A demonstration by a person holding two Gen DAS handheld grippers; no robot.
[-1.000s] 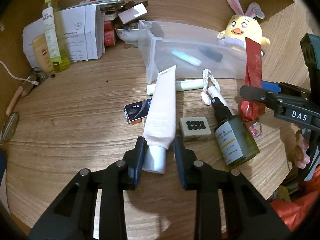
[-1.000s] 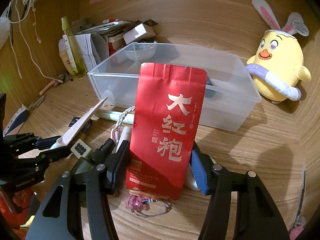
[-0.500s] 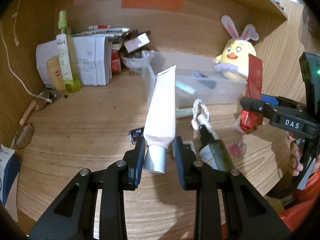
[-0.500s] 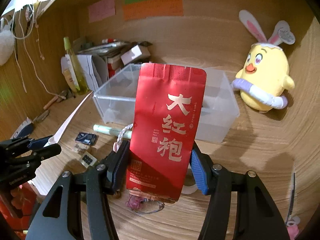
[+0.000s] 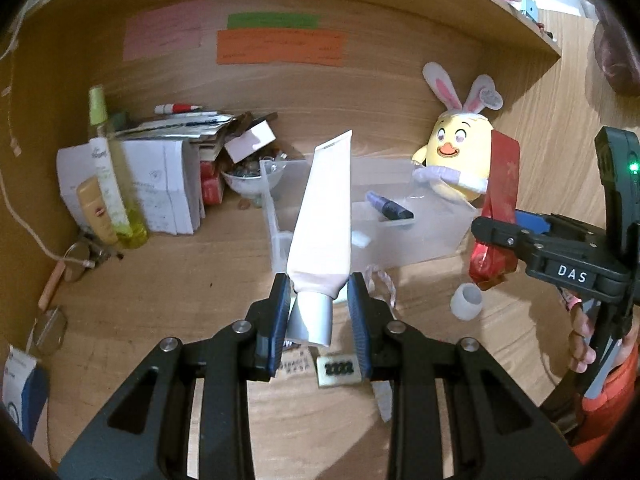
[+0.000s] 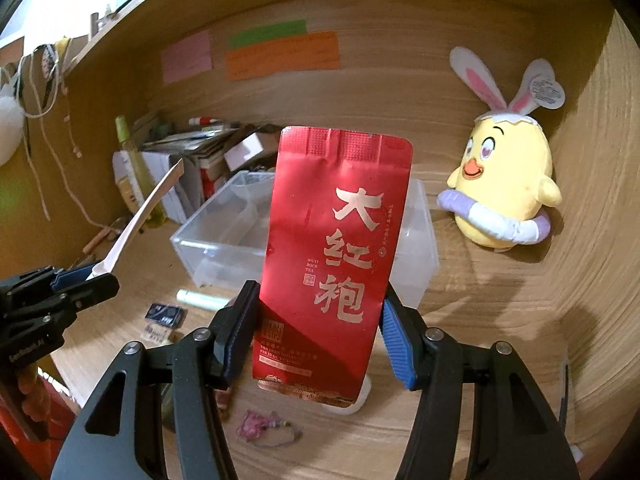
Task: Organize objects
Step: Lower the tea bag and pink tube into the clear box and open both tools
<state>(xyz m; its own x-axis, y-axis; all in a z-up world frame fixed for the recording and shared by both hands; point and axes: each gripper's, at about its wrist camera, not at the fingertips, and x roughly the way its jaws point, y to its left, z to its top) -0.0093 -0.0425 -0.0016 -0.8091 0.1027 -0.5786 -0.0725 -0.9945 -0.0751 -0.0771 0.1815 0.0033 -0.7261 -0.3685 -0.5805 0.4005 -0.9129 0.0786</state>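
Note:
My left gripper (image 5: 319, 308) is shut on a pale pink tube (image 5: 324, 220) with a silver cap, held upright above the wooden desk. My right gripper (image 6: 316, 332) is shut on a red tea pouch (image 6: 336, 256) with gold characters, also held up in the air. A clear plastic bin (image 5: 400, 232) stands behind both; a dark purple pen (image 5: 390, 207) lies in it. The bin also shows in the right wrist view (image 6: 224, 236). The right gripper shows at the right of the left wrist view (image 5: 496, 236), the left gripper at the left of the right wrist view (image 6: 80, 280).
A yellow chick plush (image 6: 504, 196) sits right of the bin. Papers, boxes and a green spray bottle (image 5: 112, 176) crowd the back left. On the desk lie a small tile with black dots (image 5: 335, 368), a white cap (image 5: 466, 306), a light green tube (image 6: 200, 299) and a pink trinket (image 6: 260, 428).
Both grippers have risen from the desk with their objects. The pink tube has come off the desk and stands upright. The desk items now lie lower in view.

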